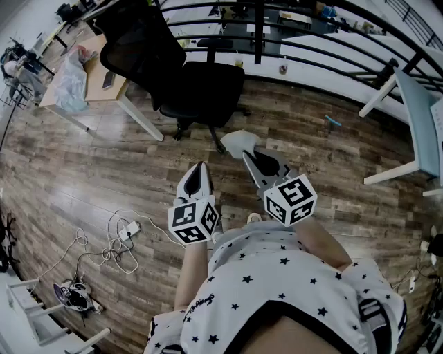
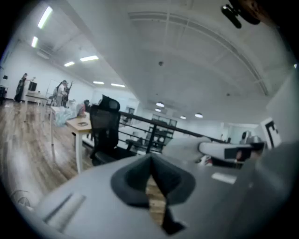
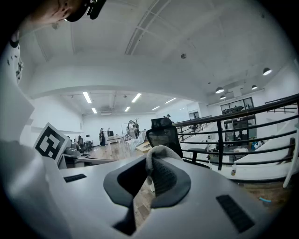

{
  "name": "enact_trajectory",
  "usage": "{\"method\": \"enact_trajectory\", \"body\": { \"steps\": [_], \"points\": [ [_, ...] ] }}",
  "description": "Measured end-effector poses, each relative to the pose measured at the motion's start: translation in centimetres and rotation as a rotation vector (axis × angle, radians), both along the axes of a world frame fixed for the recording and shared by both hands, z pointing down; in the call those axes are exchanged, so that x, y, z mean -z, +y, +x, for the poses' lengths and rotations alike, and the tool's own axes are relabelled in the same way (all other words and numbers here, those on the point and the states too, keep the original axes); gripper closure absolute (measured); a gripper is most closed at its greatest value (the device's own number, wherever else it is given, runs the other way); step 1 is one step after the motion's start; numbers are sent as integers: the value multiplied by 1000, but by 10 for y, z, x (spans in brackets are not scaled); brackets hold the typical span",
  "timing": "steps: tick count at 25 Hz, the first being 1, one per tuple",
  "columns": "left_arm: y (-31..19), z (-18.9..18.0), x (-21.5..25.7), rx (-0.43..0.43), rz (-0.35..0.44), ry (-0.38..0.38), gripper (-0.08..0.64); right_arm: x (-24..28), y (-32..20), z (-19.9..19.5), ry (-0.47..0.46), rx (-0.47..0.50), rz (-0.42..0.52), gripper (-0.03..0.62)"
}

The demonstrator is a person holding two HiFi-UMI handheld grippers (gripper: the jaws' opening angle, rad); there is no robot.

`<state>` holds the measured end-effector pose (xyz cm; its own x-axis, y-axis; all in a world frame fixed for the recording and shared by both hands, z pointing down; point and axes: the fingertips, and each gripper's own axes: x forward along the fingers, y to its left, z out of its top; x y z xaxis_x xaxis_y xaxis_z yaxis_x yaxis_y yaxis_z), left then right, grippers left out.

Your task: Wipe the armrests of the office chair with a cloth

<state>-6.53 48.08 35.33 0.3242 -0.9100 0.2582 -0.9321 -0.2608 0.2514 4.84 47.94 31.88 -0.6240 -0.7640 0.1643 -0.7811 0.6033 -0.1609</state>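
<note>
The black office chair [image 1: 187, 79] stands ahead of me by the railing, one armrest [image 1: 214, 43] showing beside its seat. In the right gripper view the chair [image 3: 164, 135] and an armrest [image 3: 200, 151] lie well beyond the jaws. My right gripper [image 1: 248, 153] is shut on a white cloth [image 1: 239, 140], which bunches over the jaw tips [image 3: 156, 158]. My left gripper [image 1: 199, 170] hangs beside it, shut and empty, its tips meeting [image 2: 150, 162]. The chair [image 2: 105, 133] sits far off in the left gripper view too. Both grippers are short of the chair, above the wooden floor.
A wooden desk [image 1: 97, 86] with a plastic bag [image 1: 69, 79] stands left of the chair. Behind the chair runs a black railing [image 1: 311, 15]. A pale table's legs [image 1: 398, 138] are at the right. Cables and a power strip [image 1: 124, 231] lie on the floor at the left.
</note>
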Motion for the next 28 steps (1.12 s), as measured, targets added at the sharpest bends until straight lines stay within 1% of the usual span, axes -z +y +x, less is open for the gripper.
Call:
{"method": "enact_trajectory", "body": {
  "steps": [7,11,16,21,28],
  "points": [
    [-2,4,1,3,4,-9,557,0,-3,3,-8,9,-1,565],
    [-9,6,0,10,3,-20,557,4,-8,5,-57,39,0,565],
    [-17,15,-2,28,-1,-16,557,0,-15,16,-41,60,-3,565],
    [-20,26,-4,46,-7,-6,557,-4,-20,27,-60,79,-26,565],
    [-28,31,-5,49,-20,-23,557,-2,-33,28,-77,88,-39,564]
  ]
}}
